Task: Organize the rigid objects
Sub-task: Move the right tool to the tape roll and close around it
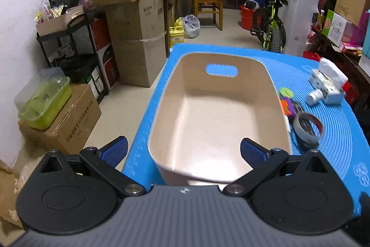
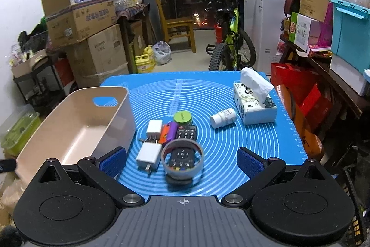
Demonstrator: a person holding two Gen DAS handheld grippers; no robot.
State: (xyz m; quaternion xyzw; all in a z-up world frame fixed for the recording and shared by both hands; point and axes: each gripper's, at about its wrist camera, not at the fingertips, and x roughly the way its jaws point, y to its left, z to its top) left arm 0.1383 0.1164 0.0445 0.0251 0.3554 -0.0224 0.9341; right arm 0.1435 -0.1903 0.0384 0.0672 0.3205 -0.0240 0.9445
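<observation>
An empty beige bin with a handle cutout stands on the left of the blue mat. My left gripper hangs open over the bin's near rim, holding nothing. My right gripper is open above a grey tape roll that rests on a black remote. Beside these lie two white chargers, an orange lighter, a purple lighter, a green-lidded tin and a white pill bottle.
A tissue box sits at the mat's far right. Stacked cardboard boxes and a black cart line the left wall. A bicycle, a wooden chair and cluttered shelves stand beyond the table.
</observation>
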